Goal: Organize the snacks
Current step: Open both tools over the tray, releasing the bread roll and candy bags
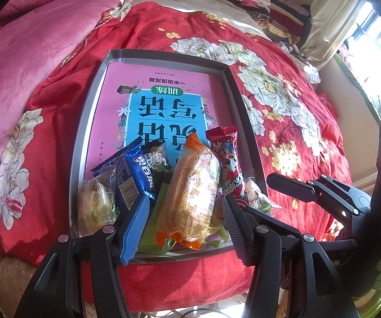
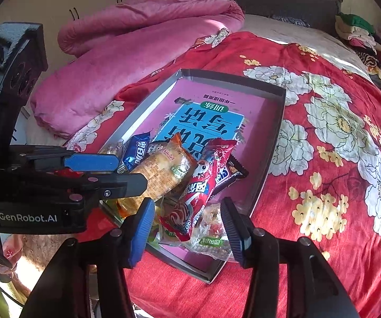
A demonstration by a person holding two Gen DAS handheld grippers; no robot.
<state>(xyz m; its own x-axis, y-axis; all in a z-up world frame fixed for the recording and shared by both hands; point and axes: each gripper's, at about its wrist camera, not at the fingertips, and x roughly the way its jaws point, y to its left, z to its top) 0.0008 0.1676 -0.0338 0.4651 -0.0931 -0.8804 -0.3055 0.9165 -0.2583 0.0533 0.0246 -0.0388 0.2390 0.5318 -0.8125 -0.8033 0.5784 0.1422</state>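
Note:
A grey shallow box (image 1: 89, 111) (image 2: 275, 143) lies on the red flowered bedspread, with a pink and blue book (image 1: 164, 106) (image 2: 211, 116) flat inside. Several snack packs are piled at its near end. My left gripper (image 1: 185, 212) is open, its jaws on either side of an orange-ended bread pack (image 1: 190, 190) (image 2: 161, 175). A blue Oreo pack (image 1: 129, 175), a clear pastry pack (image 1: 95, 201) and a red snack bag (image 1: 230, 164) (image 2: 198, 185) lie beside it. My right gripper (image 2: 187, 220) is open over the red bag and a clear green-labelled pack (image 2: 211, 238).
A pink quilt (image 1: 44, 39) (image 2: 127, 50) is bunched at the far left. Folded clothes (image 1: 270, 5) are stacked at the head of the bed. A window (image 1: 376, 61) is at the right. The right gripper (image 1: 296, 188) shows in the left wrist view, the left gripper (image 2: 111, 169) in the right.

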